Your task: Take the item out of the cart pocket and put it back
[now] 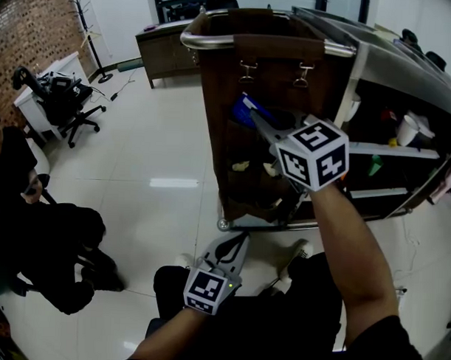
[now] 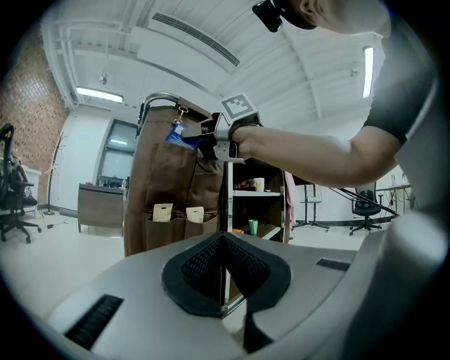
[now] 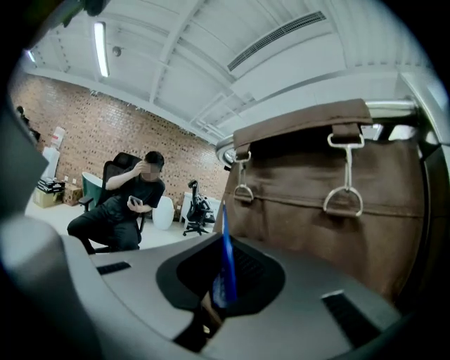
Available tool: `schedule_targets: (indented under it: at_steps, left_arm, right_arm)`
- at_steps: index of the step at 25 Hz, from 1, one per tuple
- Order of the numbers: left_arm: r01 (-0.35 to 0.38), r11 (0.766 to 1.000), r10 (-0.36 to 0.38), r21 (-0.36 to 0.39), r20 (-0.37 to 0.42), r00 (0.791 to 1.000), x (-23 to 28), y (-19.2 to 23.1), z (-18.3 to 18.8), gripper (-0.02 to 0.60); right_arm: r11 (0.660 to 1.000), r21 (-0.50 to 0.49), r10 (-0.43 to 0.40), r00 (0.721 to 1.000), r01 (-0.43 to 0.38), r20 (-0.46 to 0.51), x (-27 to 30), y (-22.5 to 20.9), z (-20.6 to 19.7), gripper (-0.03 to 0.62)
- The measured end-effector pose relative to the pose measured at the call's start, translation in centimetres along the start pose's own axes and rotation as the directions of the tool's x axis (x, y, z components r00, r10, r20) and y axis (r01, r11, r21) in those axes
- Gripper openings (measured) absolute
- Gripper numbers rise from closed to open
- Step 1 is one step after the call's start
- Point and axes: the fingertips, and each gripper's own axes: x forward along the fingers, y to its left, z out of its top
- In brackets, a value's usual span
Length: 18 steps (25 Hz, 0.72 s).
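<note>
A brown fabric bag hangs from the cart's metal rail. My right gripper reaches up to the bag's upper part and is shut on a thin blue packet. In the right gripper view the blue packet stands edge-on between the pads, in front of the brown bag. From the left gripper view the blue packet sticks out of the right gripper. Two tan packets sit in the bag's lower pockets. My left gripper hangs low in front of the cart, shut and empty.
The cart's open shelves to the right hold a white cup and a green item. A person in black sits at the left. An office chair and a wooden desk stand further back.
</note>
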Motion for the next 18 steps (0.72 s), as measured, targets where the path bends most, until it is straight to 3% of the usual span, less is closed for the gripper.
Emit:
schedule_targets:
  at_steps: [5, 13, 18]
  left_arm:
    - [0.002, 1.0, -0.002, -0.008, -0.003, 1.0, 0.0, -0.2, 0.1, 0.0]
    - [-0.001, 1.0, 0.001, 0.001, 0.004, 1.0, 0.0, -0.2, 0.1, 0.0]
    - [-0.003, 1.0, 0.003, 0.001, 0.005, 1.0, -0.1, -0.1, 0.3, 0.0]
  right_arm:
    - [1.0, 0.015, 0.008, 0.999, -0.009, 0.045, -1.9, -0.6, 2.7, 0.015]
    - [1.0, -0.009, 0.017, 0.981, -0.015, 0.195, -8.1, 0.5, 9.2, 0.015]
    - [0.999, 0.007, 0.034, 0.968, -0.037, 0.247, -12.1, 2.5, 10.2, 0.015]
